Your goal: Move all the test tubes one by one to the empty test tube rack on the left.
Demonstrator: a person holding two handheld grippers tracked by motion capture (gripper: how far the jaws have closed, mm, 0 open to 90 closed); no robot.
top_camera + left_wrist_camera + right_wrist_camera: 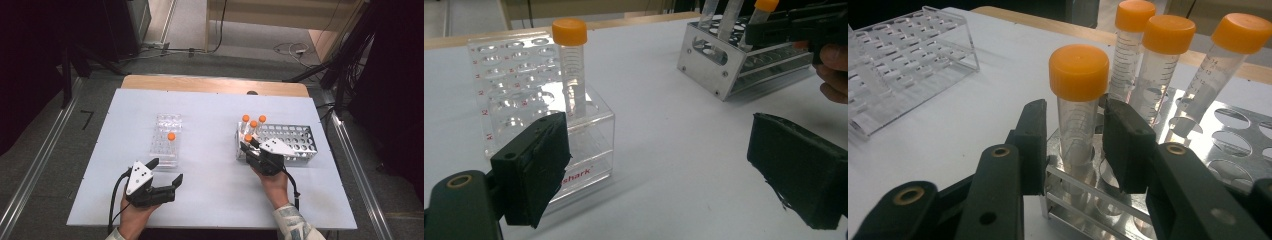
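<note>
At the metal rack's (1198,165) near corner, the right gripper (1073,142) brackets an orange-capped centrifuge tube (1078,105), jaws just short of its clear wall. Light, rigid, slippery plastic: grip below the cap. The left gripper (659,165) hangs wide open, empty.

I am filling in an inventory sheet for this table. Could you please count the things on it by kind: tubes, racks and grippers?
Orange-capped tubes: 5 (4 in the metal rack, such as the one between the right gripper's jaws, and 1 in the clear plastic rack)
Racks: 2
Grippers: 2 (left gripper, right gripper)
Total: 9
</note>
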